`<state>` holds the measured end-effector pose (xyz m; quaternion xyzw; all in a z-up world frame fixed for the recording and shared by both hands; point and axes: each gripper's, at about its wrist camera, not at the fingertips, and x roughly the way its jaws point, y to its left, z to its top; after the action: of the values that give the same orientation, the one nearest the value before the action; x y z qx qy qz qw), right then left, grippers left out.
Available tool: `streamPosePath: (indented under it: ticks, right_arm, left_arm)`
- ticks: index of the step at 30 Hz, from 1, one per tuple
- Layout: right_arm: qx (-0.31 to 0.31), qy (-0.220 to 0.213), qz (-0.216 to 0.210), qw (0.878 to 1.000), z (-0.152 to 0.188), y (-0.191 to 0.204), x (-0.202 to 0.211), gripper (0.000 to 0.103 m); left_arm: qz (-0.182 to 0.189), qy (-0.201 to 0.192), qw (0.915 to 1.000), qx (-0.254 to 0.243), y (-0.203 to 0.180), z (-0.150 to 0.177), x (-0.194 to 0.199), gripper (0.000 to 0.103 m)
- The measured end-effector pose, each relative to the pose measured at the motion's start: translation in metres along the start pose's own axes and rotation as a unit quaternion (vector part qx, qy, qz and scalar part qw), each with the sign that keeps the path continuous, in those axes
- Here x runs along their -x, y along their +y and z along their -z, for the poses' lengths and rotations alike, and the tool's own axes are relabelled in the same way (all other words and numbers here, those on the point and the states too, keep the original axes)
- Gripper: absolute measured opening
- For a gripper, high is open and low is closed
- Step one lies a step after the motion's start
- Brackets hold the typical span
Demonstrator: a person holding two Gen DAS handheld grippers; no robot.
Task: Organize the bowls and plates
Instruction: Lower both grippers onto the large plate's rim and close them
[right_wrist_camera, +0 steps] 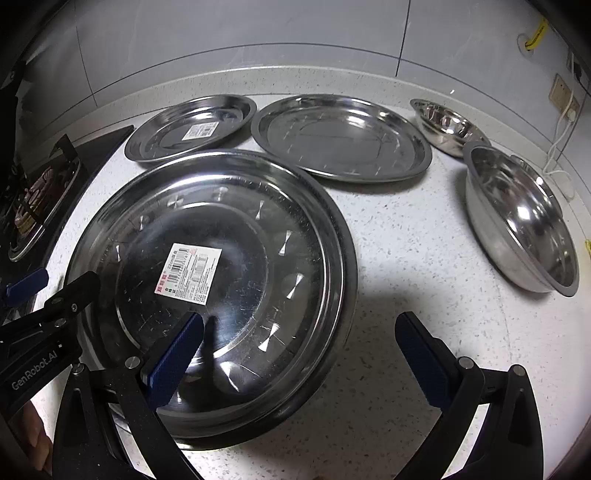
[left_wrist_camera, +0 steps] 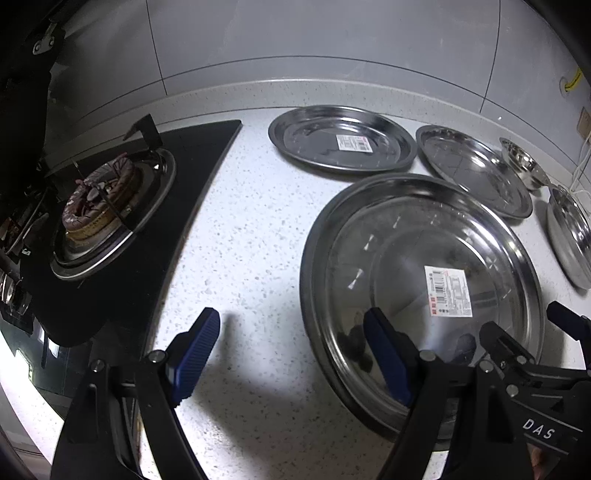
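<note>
On the speckled white tabletop (right_wrist_camera: 388, 258) lies a large steel plate (right_wrist_camera: 210, 288) with a barcode sticker (right_wrist_camera: 188, 273) near its middle; it sits closest to both cameras, just beside the black stove (left_wrist_camera: 122, 236) with its gas burner (left_wrist_camera: 99, 203). Behind it, near the tiled wall (right_wrist_camera: 240, 33), rest two more plates: a smaller one with a sticker (right_wrist_camera: 192, 129) on the stove side and a wide plain plate (right_wrist_camera: 341, 138) just beside it, their rims nearly touching. Farther toward the wall socket (right_wrist_camera: 561, 96) stand a small bowl (right_wrist_camera: 447, 125) and, in front of it, a larger bowl (right_wrist_camera: 524, 218). The left gripper (left_wrist_camera: 291, 354) has its blue-padded fingers (left_wrist_camera: 195, 350) spread wide, one over bare tabletop and the other above the near rim of the large plate, holding nothing. The right gripper (right_wrist_camera: 295, 354) likewise has its fingers (right_wrist_camera: 173, 358) spread apart, one hanging over the inside of the large plate and the other over the tabletop beyond its rim; whether that finger touches the plate cannot be told. Each gripper's black frame shows at the edge of the other's view.
</note>
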<state>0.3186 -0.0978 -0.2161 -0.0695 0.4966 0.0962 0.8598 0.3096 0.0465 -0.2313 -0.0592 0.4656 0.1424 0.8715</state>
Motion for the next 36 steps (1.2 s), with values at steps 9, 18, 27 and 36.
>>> streamPosePath:
  ticks: [9, 18, 27, 36]
  right_arm:
    - [0.004, 0.003, -0.021, 1.0, -0.001, -0.002, -0.003, 0.094]
    - [0.011, -0.007, -0.026, 1.0, -0.002, -0.001, 0.001, 0.072]
    - [0.017, -0.01, -0.03, 0.999, -0.002, 0.001, 0.002, 0.064]
    - [0.025, -0.01, -0.03, 0.999, -0.004, -0.002, 0.004, 0.049]
  left_arm:
    - [0.019, 0.013, 0.9996, 0.015, 0.001, -0.003, -0.01, 0.079]
    - [0.04, 0.023, 0.9987, 0.021, 0.004, -0.009, -0.012, 0.078]
    - [0.073, 0.028, 0.9969, 0.009, -0.002, -0.013, -0.013, 0.078]
    - [0.074, 0.022, 0.997, -0.009, -0.017, -0.016, -0.013, 0.058]
